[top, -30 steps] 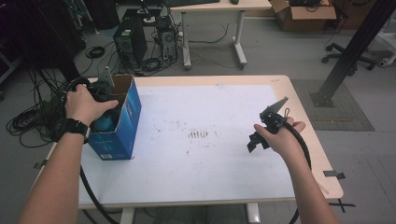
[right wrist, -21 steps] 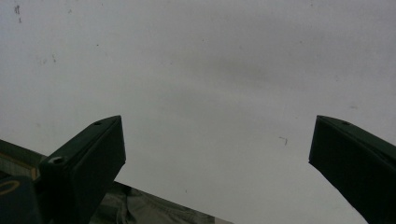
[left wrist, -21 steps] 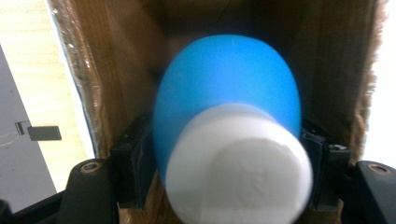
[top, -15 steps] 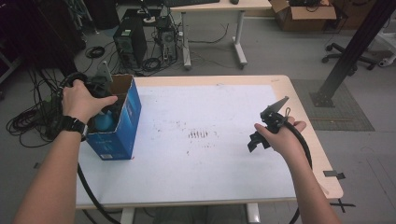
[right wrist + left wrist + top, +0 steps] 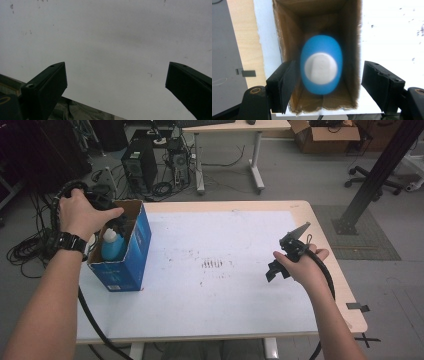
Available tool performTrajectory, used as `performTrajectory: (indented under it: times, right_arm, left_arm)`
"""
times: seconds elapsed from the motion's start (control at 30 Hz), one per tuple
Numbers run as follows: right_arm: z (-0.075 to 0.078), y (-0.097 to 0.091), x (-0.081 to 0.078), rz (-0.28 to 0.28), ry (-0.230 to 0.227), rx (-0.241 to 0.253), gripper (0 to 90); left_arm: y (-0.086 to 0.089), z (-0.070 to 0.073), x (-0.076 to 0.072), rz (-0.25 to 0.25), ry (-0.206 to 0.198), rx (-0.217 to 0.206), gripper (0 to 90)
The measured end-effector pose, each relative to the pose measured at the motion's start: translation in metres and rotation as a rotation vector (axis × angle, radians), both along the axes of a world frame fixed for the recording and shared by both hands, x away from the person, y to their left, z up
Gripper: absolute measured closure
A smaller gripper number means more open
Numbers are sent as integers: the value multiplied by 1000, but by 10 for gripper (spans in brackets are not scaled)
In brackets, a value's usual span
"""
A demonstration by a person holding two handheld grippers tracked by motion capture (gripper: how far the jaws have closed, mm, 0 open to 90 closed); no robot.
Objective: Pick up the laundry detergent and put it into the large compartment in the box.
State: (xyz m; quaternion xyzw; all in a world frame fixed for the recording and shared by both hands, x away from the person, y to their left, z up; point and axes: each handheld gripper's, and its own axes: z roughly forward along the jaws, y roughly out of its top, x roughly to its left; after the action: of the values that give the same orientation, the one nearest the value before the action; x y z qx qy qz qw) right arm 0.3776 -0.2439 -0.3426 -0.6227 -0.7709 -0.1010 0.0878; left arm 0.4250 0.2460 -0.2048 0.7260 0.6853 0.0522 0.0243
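Table (image 5: 240, 305) is shown bearing the blue box (image 5: 131, 265), above which the left gripper (image 5: 325, 82), jaws apart, is now raised higher than a second ago over the blurred, ungripped blue bottle (image 5: 321, 64) inside, suggesting withdrawal, while the right gripper (image 5: 116, 82) is held open, idle.

Blue bottle (image 5: 321, 65), white cap, upright inside open blue cardboard box (image 5: 131, 254) at table's left edge.
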Motion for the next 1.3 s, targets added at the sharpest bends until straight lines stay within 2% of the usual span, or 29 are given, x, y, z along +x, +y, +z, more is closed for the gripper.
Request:
performTrajectory:
  times: [0.13,0.3,0.53,0.57,0.6,0.9,1.03,1.13,1.3]
  right_arm:
    - [1,-1,-1,-3,-2,-1,37]
    - [3,-1,-1,-4,-1,5,37]
    - [5,-1,-4,6,-12,14,37]
    - [5,-2,-4,7,-9,12,38]
    - [5,-2,-4,7,-9,12,38]
    - [9,-10,-10,-1,-18,23,37]
    - [8,-14,-13,0,-23,26,37]
    - [7,-19,-14,-8,-19,27,37]
    - [7,-21,-16,-12,-21,30,37]
  left_arm:
    - [-11,11,-3,-16,-17,-9,242]
    - [-28,18,-8,-48,-28,-30,211]
    - [-57,16,-13,-87,-31,-46,163]
    - [-68,15,-14,-112,-26,-51,162]
    - [-68,15,-14,-112,-26,-51,153]
    - [-117,-1,-17,-184,-7,-85,116]
    - [-134,-10,-18,-208,17,-89,112]
    - [-143,-17,-19,-224,23,-89,69]
    - [-151,-25,-20,-226,32,-77,48]
